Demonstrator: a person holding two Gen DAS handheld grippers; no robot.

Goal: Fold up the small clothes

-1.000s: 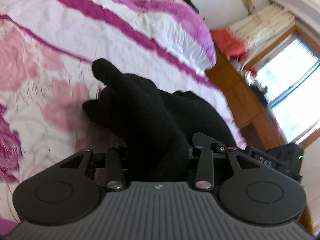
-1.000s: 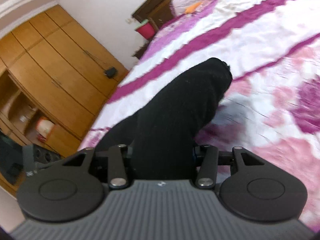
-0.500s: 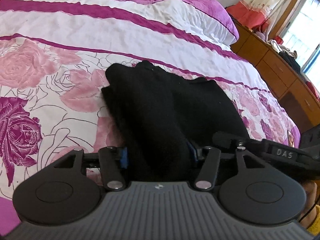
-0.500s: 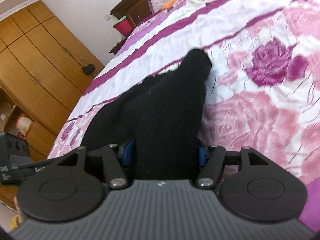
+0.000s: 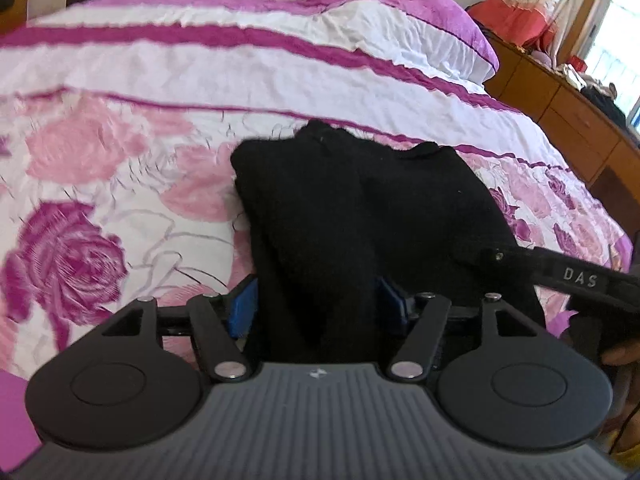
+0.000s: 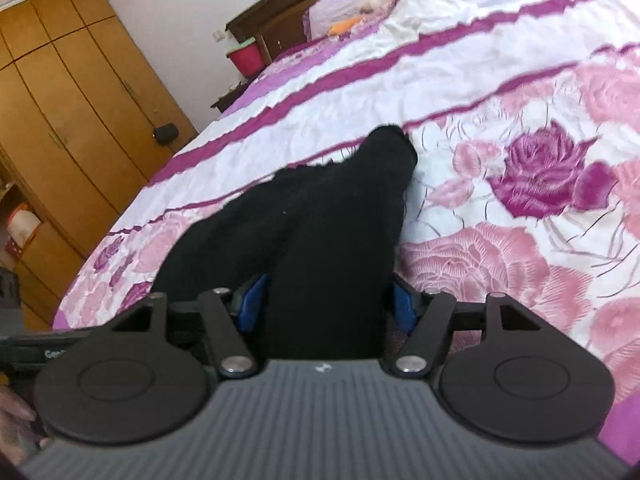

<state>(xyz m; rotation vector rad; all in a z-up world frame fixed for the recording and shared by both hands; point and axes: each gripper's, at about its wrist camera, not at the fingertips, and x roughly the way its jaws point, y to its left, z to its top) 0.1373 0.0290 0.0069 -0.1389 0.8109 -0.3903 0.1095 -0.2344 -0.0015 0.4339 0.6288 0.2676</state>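
A black knitted garment [image 5: 360,208] lies folded on the white bedspread with pink and purple roses [image 5: 120,200]. Left gripper [image 5: 316,304] and right gripper [image 6: 326,300] have just been opening; each straddles the cloth, blue pads apparently clear of it.

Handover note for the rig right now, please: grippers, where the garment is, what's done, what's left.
Left gripper: jaws have just been opening, near edge of the black garment between them, pads no longer clamping.
Right gripper: same, just been opening, the garment's other near end between its jaws.
Garment: lying doubled over on the floral bedspread.
Done: a fold laid down and being let go.
Left: back both grippers off, probably one more fold, then tidy.
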